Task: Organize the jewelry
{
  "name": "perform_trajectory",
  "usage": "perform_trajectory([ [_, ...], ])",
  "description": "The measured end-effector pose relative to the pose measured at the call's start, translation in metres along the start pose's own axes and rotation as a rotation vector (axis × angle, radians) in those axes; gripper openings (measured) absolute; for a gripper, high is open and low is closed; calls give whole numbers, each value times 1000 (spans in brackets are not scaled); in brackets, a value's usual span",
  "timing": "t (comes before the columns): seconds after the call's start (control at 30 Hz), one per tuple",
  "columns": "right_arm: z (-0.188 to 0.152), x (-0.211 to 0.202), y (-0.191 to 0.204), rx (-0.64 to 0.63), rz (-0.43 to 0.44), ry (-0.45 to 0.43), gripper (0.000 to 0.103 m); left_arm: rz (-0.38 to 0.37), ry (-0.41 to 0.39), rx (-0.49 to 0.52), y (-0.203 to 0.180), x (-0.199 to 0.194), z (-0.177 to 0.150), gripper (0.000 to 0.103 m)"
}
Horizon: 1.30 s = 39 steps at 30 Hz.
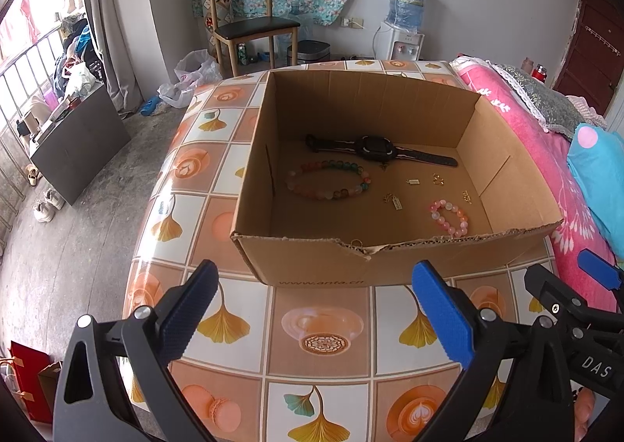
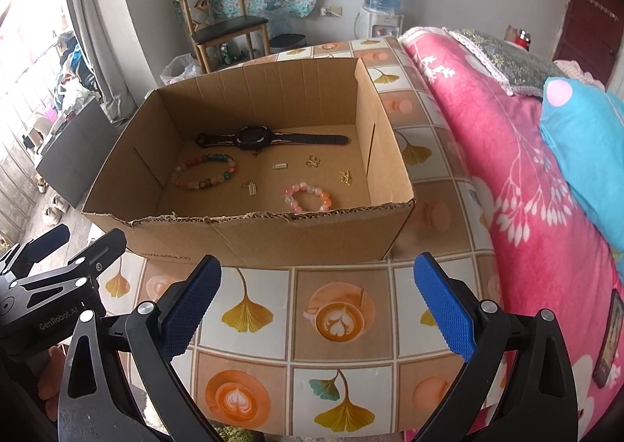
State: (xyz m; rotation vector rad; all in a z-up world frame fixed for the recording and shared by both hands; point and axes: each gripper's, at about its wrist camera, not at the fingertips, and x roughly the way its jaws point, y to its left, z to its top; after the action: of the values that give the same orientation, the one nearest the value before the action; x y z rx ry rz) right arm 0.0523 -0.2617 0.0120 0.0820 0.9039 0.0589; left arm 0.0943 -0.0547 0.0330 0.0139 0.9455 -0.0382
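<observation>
An open cardboard box (image 1: 312,266) (image 2: 273,239) stands on the patterned table. Inside lie a black watch (image 1: 374,147) (image 2: 253,138), a large multicoloured bead bracelet (image 1: 329,180) (image 2: 204,171), a small pink bead bracelet (image 1: 449,216) (image 2: 308,197) and several small gold charms (image 1: 394,202) (image 2: 249,186). My left gripper (image 1: 312,309) hangs open over the table in front of the box, nothing between its fingers. My right gripper (image 2: 316,303) is open too, level with it; it also shows at the right edge of the left wrist view (image 1: 577,286).
The table's tiled cloth (image 1: 323,329) (image 2: 335,321) carries ginkgo and coffee prints. A bed with a pink quilt (image 2: 507,169) and a blue pillow (image 2: 585,153) borders the table's right side. A phone (image 2: 608,340) lies on the quilt. A chair (image 1: 249,25) and a water dispenser (image 1: 401,32) stand behind.
</observation>
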Motion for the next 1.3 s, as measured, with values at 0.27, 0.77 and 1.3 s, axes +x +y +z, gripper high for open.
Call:
perform_trajectory([
  [0.27,-1,0,-1,2,0,1,95,0,1,0,0,0,0,98],
  [0.77,-1,0,0,0,-3,-1,95,0,1,0,1,0,1,98],
  [1.3,-3,-2,1,-1,-3,-1,95,-1,1,1,1,0,1,98],
])
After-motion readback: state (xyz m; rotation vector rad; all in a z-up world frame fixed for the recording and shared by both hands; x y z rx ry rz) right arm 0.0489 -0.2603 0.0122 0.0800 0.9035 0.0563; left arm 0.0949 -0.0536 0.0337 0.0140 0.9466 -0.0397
